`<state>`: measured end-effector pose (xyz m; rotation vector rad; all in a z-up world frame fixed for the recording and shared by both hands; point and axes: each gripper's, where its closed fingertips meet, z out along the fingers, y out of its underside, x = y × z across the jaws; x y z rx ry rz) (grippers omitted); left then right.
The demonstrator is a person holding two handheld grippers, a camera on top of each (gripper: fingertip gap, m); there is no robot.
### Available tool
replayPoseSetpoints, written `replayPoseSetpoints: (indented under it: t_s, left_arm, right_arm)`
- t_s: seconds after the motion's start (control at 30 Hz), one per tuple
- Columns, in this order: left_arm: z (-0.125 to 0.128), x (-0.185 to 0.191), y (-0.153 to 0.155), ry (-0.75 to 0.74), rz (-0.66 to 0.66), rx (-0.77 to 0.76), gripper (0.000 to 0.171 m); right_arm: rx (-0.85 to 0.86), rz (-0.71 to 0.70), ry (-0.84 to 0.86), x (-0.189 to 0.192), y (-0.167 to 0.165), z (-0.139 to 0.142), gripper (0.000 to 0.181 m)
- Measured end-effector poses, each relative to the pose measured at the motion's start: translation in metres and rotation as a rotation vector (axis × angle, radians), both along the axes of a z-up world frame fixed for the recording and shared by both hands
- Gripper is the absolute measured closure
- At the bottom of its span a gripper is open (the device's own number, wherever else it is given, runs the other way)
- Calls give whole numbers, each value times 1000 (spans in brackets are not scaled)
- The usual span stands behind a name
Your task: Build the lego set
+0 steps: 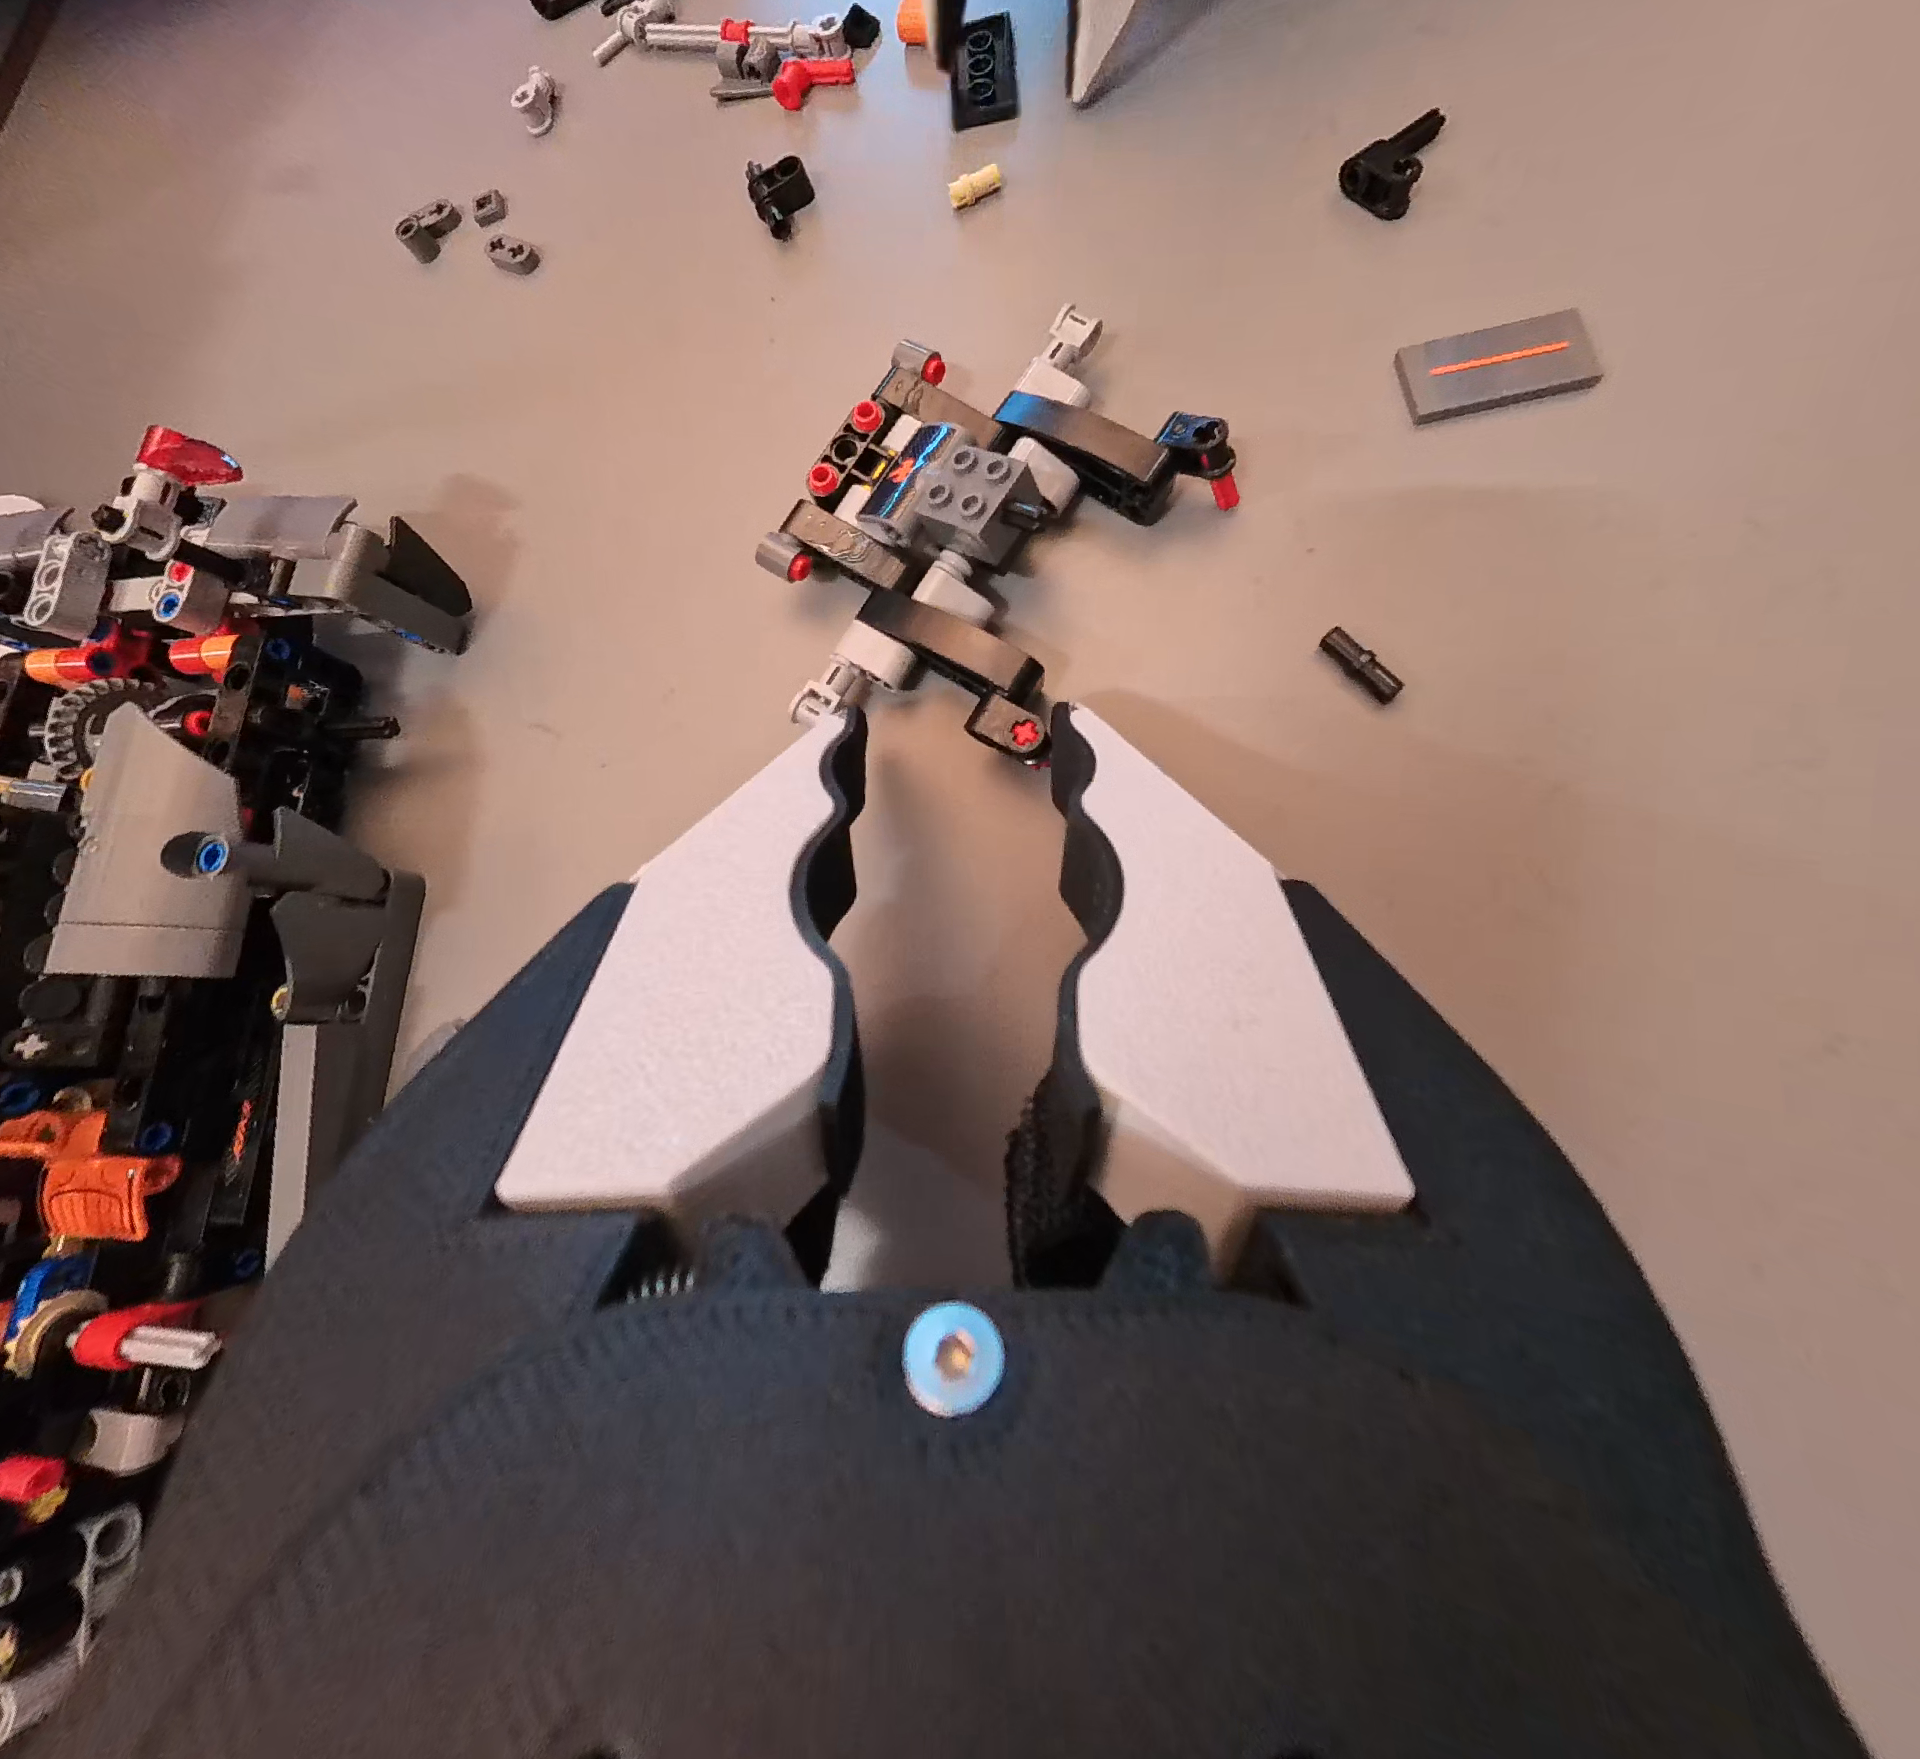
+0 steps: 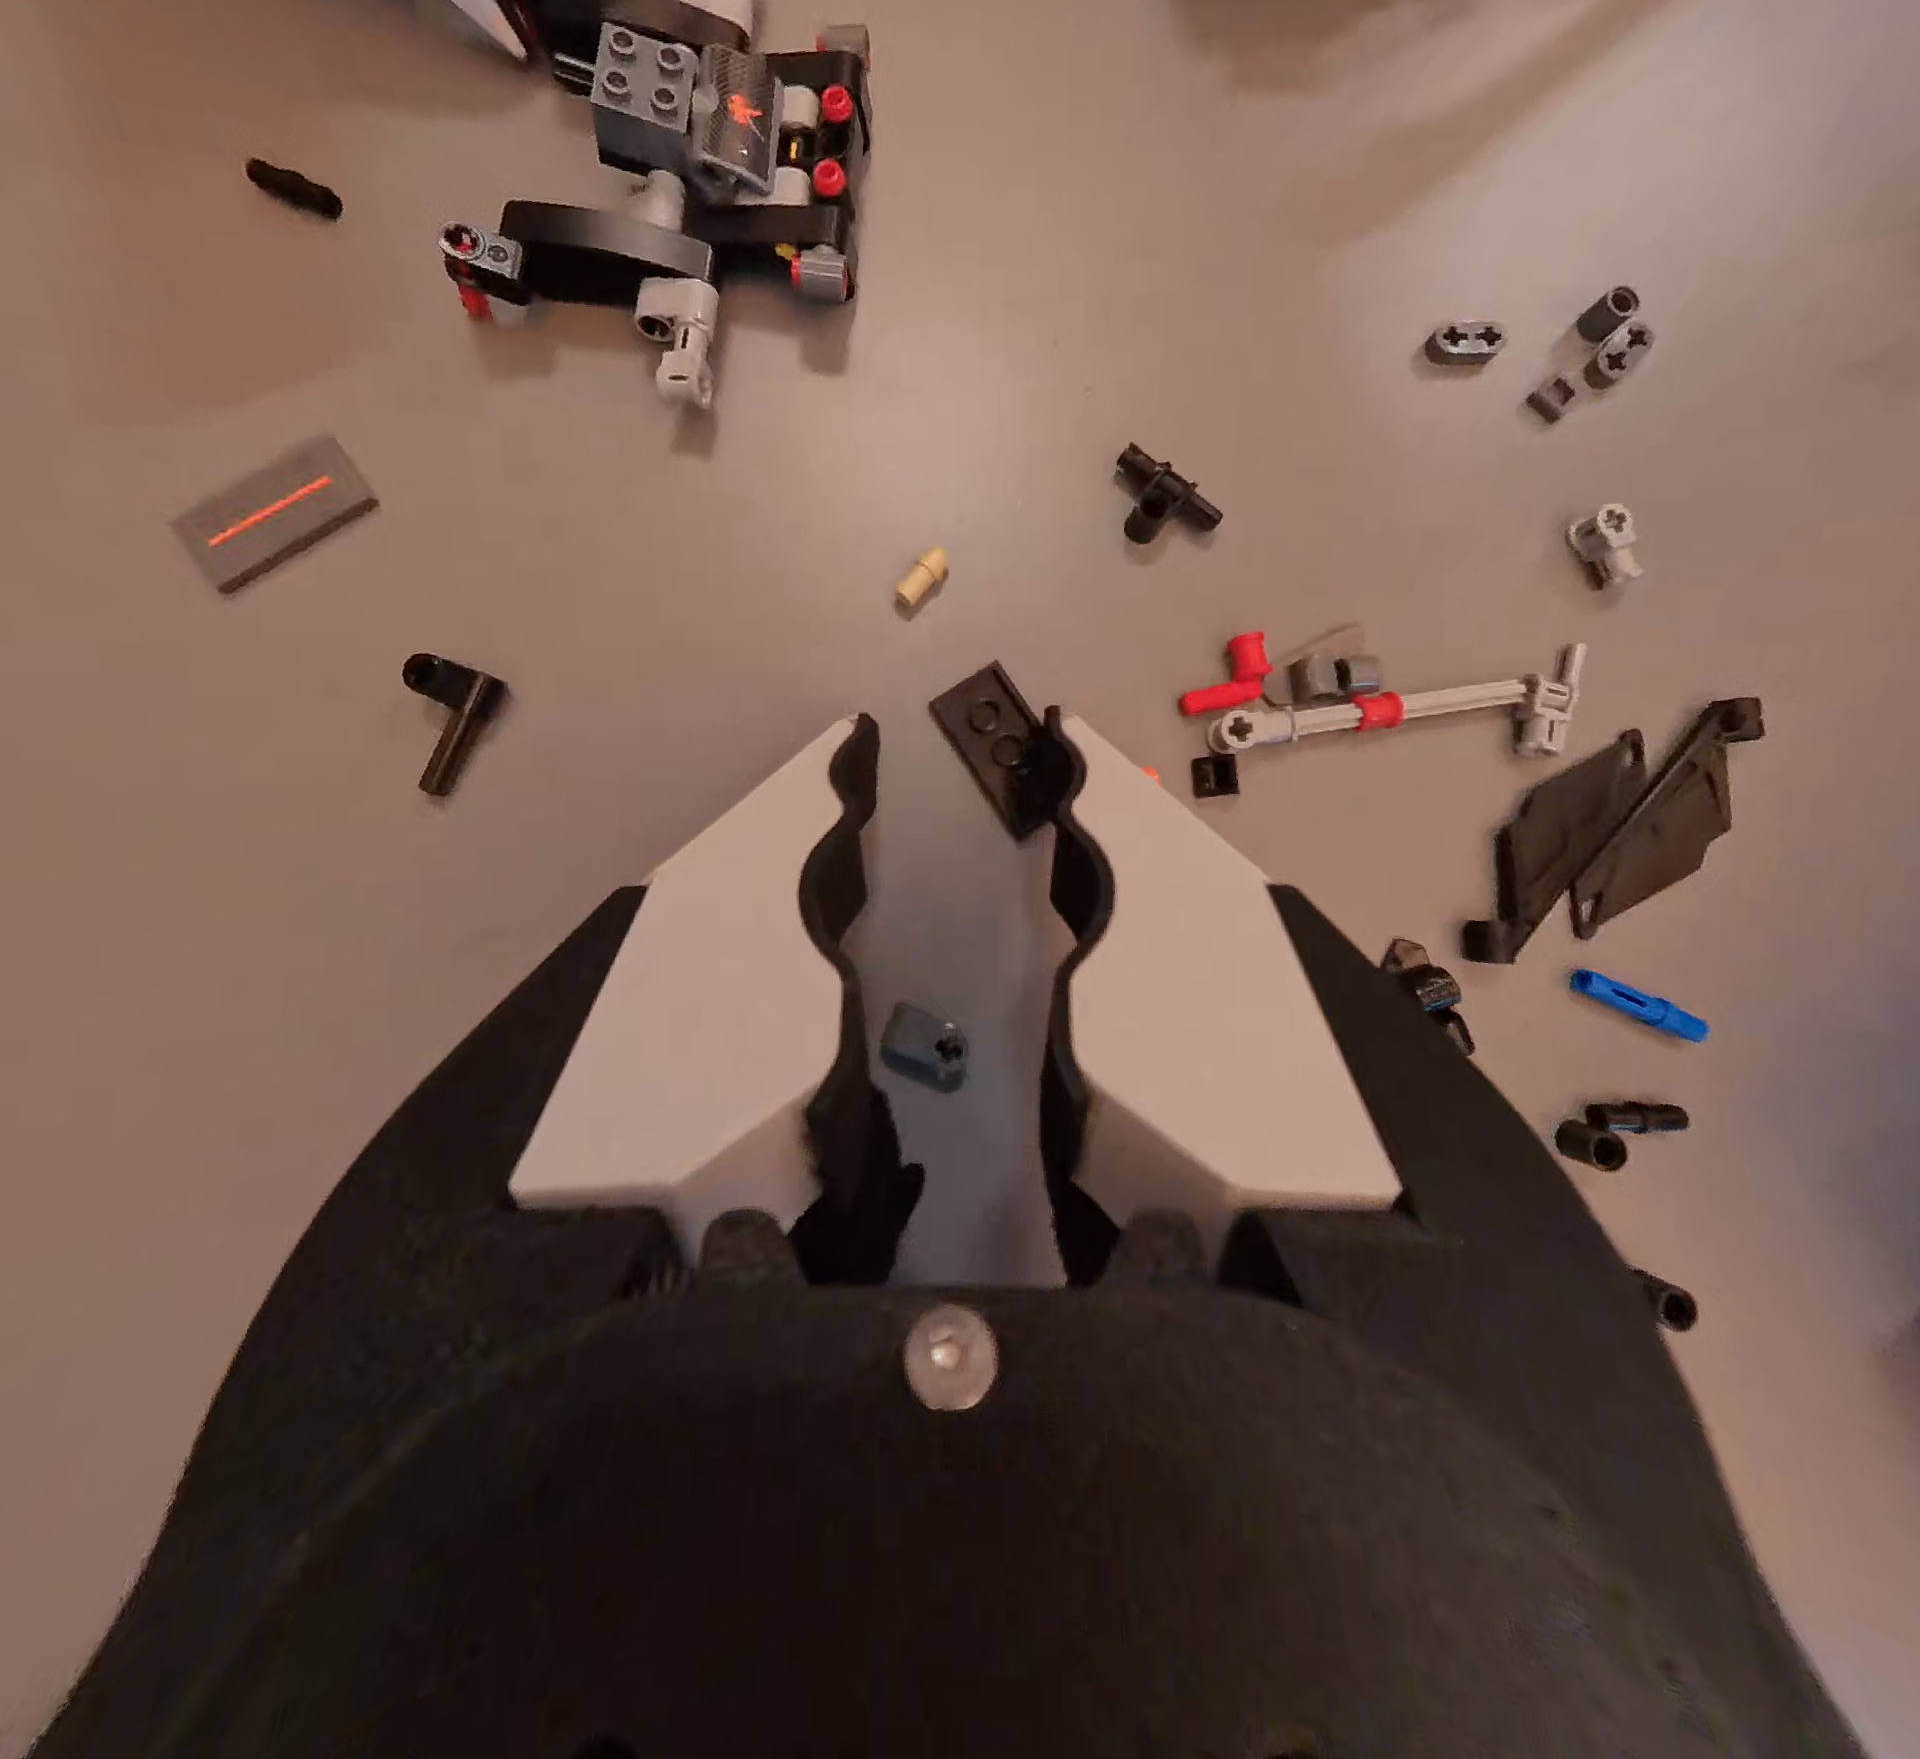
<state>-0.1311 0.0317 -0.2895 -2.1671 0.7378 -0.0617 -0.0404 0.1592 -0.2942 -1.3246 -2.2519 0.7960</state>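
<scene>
- Left wrist view: the left gripper [image 1: 956,722] hangs over the grey table [image 1: 1558,878] with its jaws parted to a moderate gap and nothing between them.
- Just beyond its fingertips lies the small lego sub-assembly [image 1: 966,504], black and light grey with red pins and a grey studded block on top; its near black end with a red cross axle sits right by the right fingertip, though contact cannot be judged.
- At the left edge stands the large lego model [image 1: 177,826], grey panels over a black frame with red, orange and blue parts.
- To the right lie a grey tile with an orange line [image 1: 1496,364] and a short black pin [image 1: 1361,665].
- Far off, loose pieces are scattered, among them a tan pin [image 1: 977,187].
- Right wrist view: the right gripper [image 2: 961,733] is likewise partly open and grips nothing.
- A black studded plate [image 2: 987,738] lies on the table at its tips, against the right finger, partly hidden by it.
- A small grey-blue connector [image 2: 923,1044] lies on the table between the fingers, nearer the camera.
- To the right lie a grey axle rod with red bushes [image 2: 1392,707], black panels [image 2: 1621,821] and a blue pin [image 2: 1640,1005].
</scene>
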Motion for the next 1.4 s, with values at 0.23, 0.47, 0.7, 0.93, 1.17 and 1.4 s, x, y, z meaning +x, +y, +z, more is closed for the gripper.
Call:
replayPoseSetpoints:
  t_s: [0.23,0.47,0.7,0.93,1.17,1.4]
  left_arm:
    - [-1,0,0,4,2,-5,138]
    - [-1,-1,1,7,4,-3,137]
    - [2,-3,3,16,16,25,136]
    - [2,-2,2,15,11,26,137]
    - [1,-2,2,19,7,23,138]
    - [1,-1,2,22,4,22,139]
  right_arm:
    - [-69,-5,-30,2,-3,-1,162]
    - [-85,-34,-18,5,-4,-1,166]
    - [-96,-49,-15,7,-5,-1,166]
    - [-98,-58,-14,7,-6,1,168]
    - [-99,-58,-19,9,-9,1,168]
    - [-99,-57,-14,11,-12,2,168]
